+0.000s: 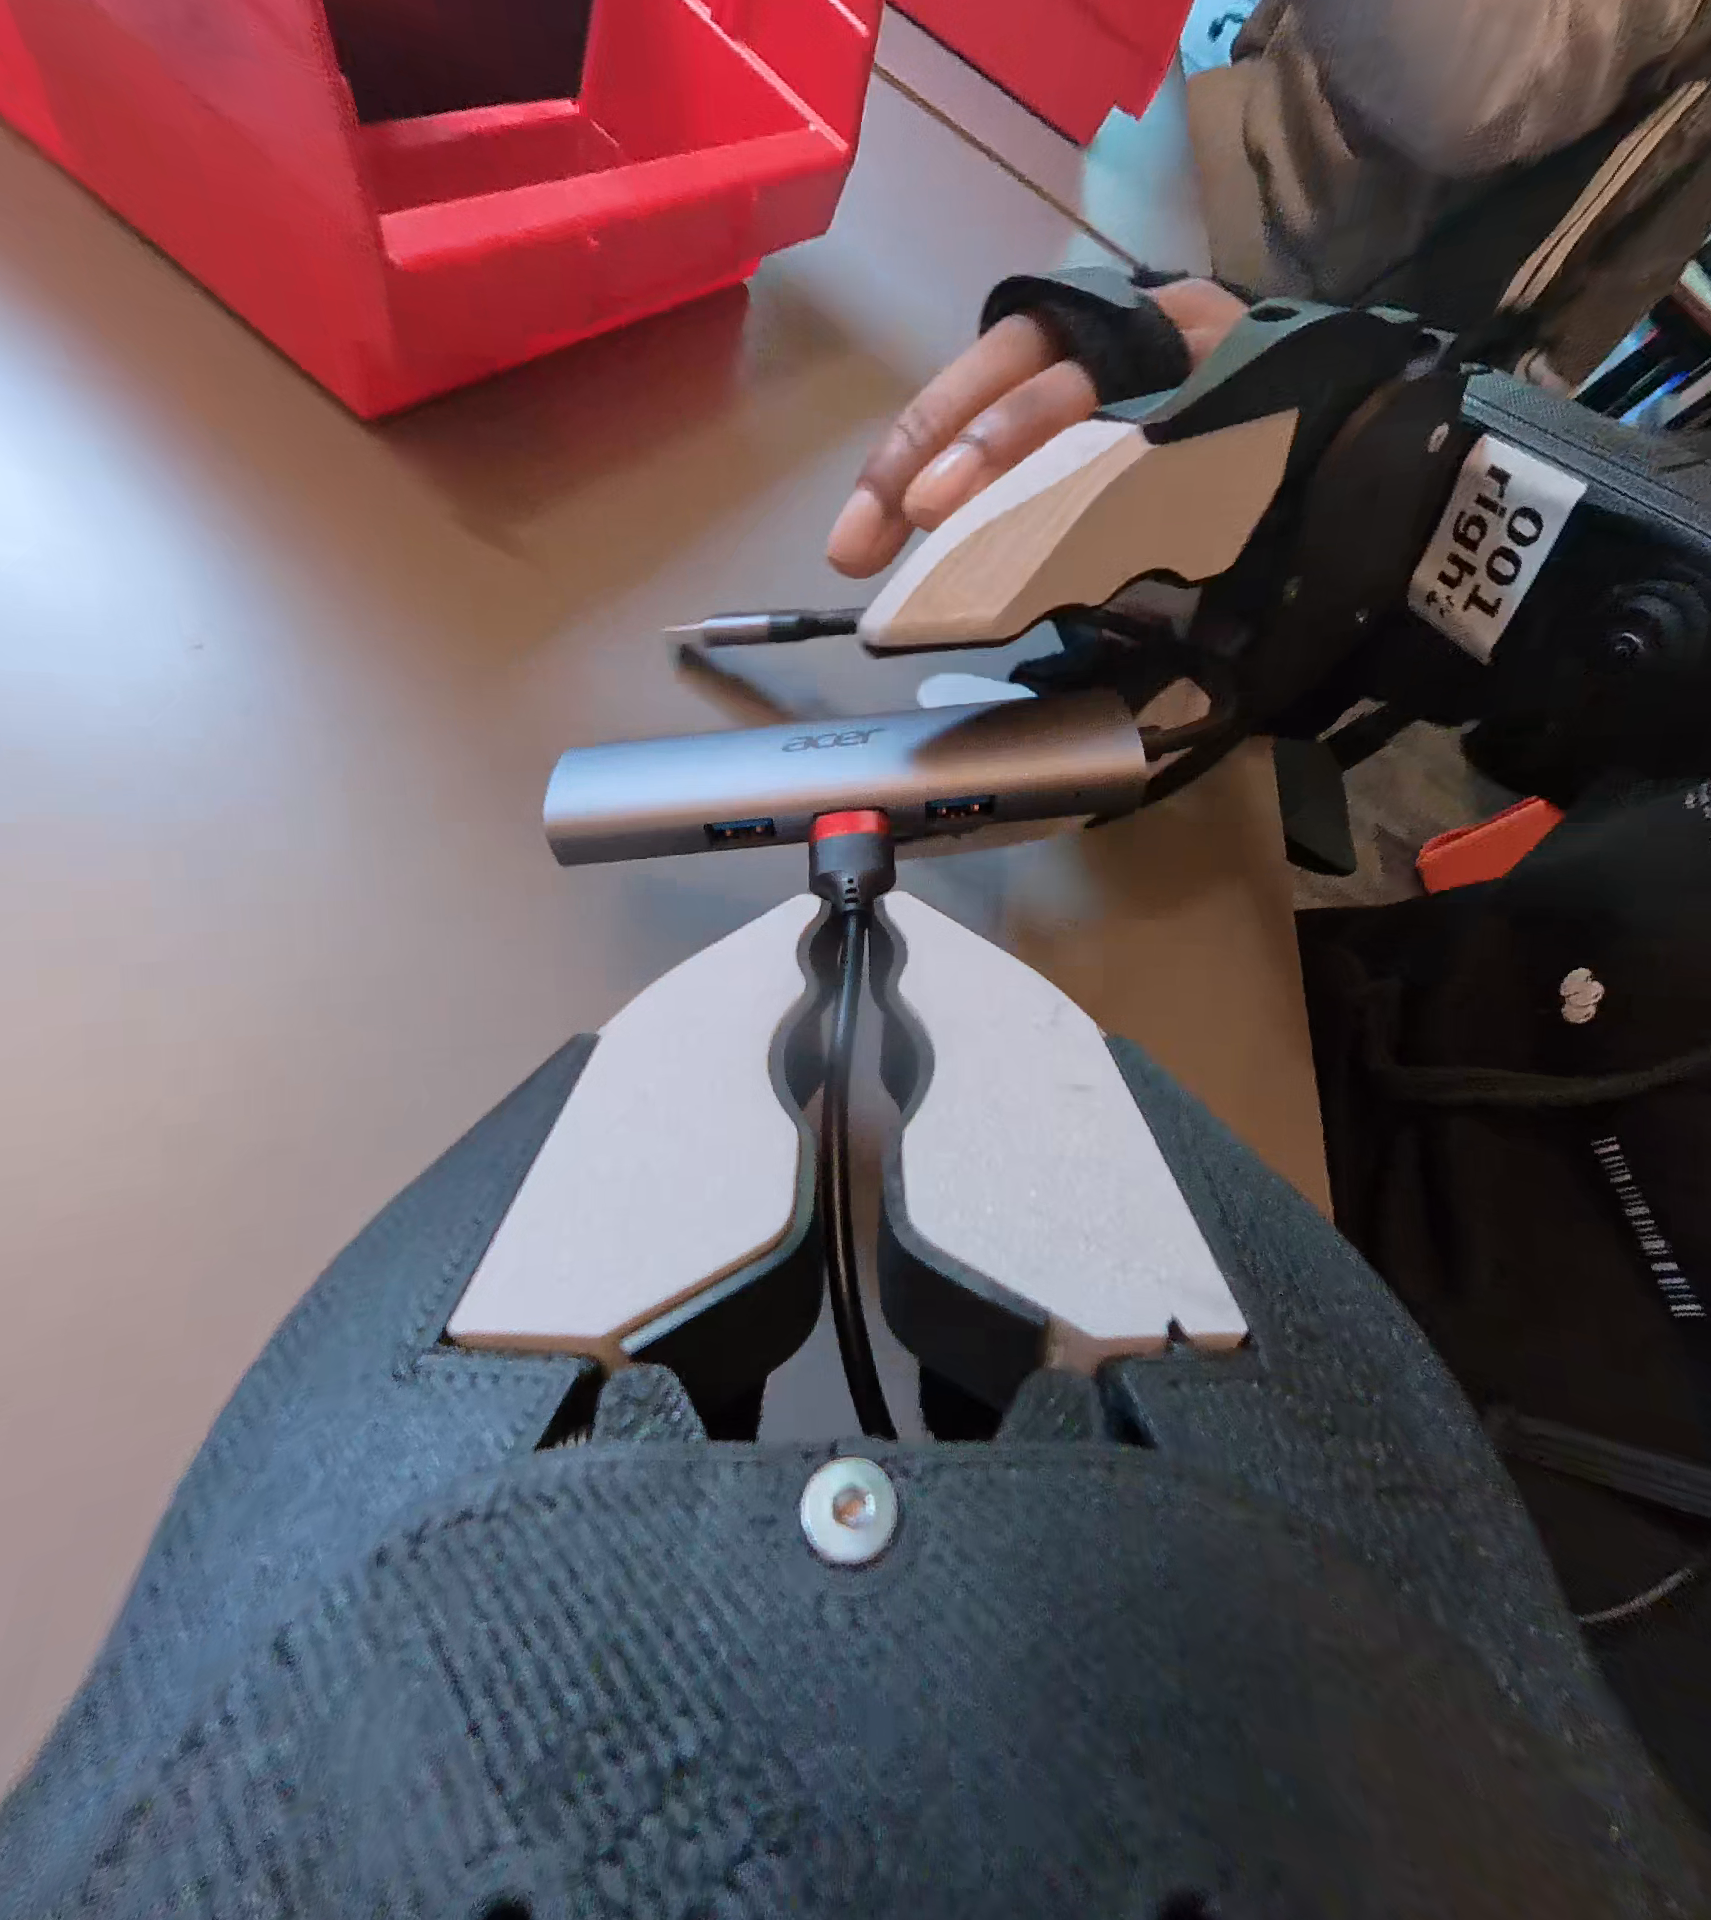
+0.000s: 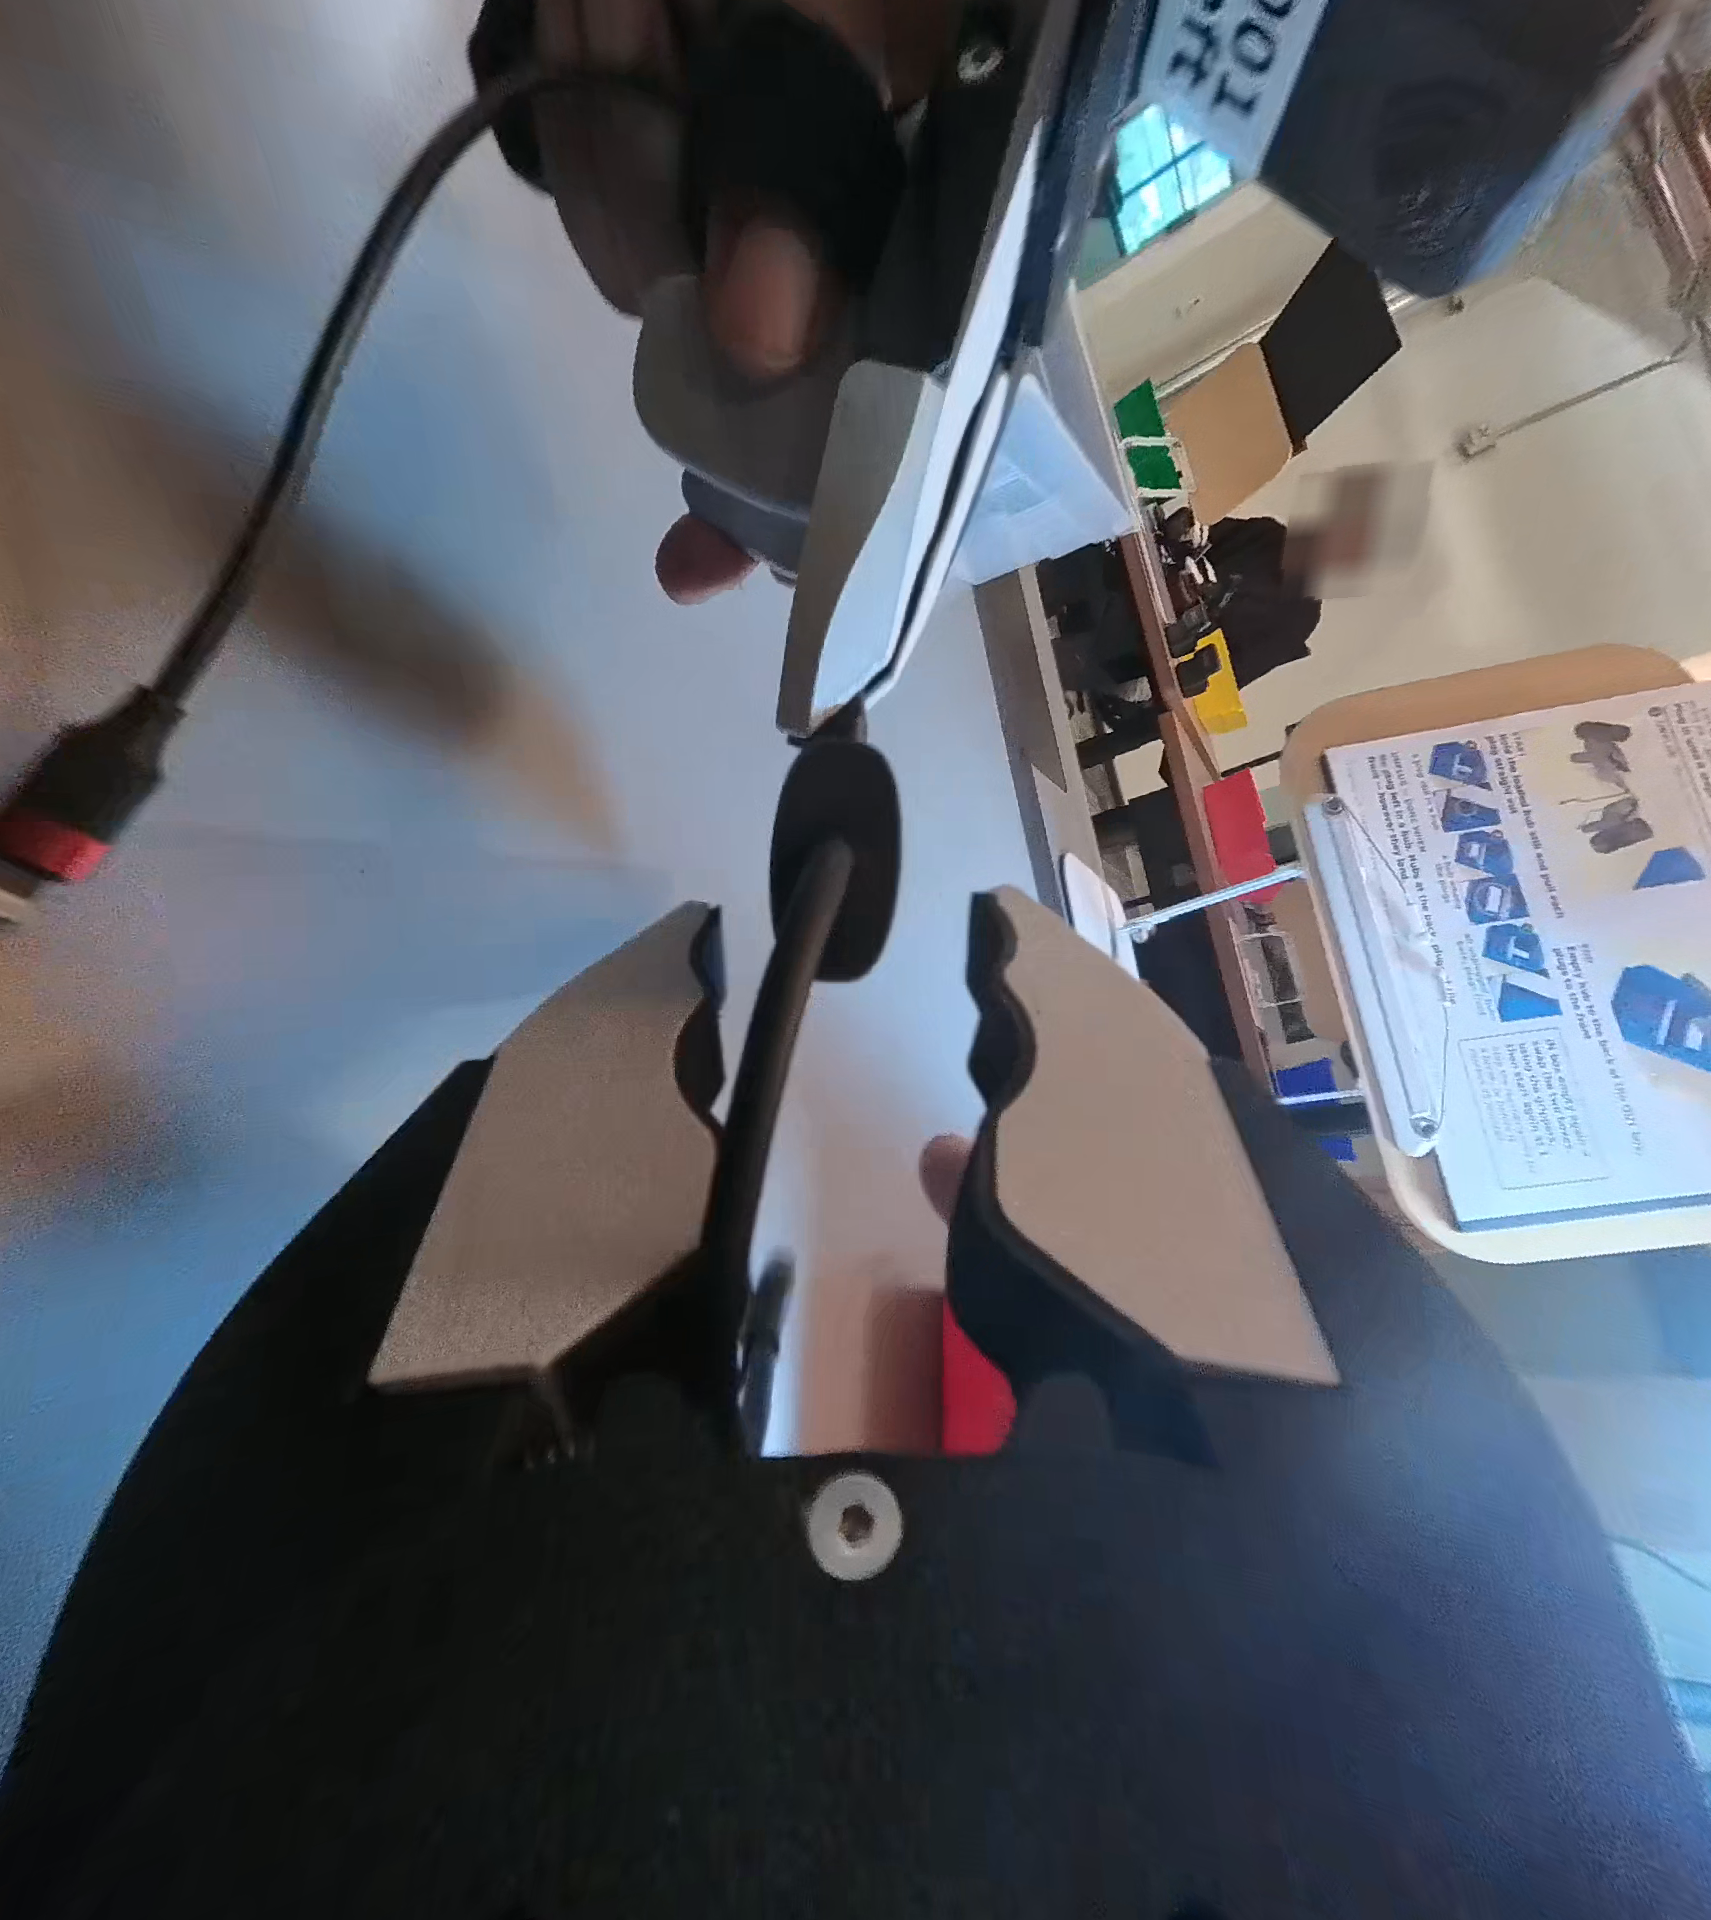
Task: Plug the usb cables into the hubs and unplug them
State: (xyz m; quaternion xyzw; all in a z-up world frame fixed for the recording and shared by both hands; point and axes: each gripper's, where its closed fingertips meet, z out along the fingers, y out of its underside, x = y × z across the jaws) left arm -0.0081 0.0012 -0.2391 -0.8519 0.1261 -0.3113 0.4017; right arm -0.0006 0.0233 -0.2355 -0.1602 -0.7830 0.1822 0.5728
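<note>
A grey USB hub (image 1: 830, 774) hangs just above the brown table (image 1: 207, 831). A black cable with a red-collared plug (image 1: 851, 831) sits in the hub's middle side port. My left gripper (image 1: 851, 909) is shut on that cable just behind the plug. My right gripper (image 1: 924, 665) is at the hub's right end, jaws apart. In the right wrist view the hub's end cap (image 2: 835, 862) lies just beyond my right gripper (image 2: 846, 914), and the hub's own black lead (image 2: 778, 1039) runs between the fingers. The cable's other red plug (image 2: 40, 831) dangles free at left.
Red bins (image 1: 415, 208) stand at the back left of the table. A grey plug (image 1: 768, 627) lies behind the hub. The table edge (image 1: 1282, 987) runs close on the right, with a person's dark clothing beyond. A printed sheet on a stand (image 2: 1578, 966) is off to the side.
</note>
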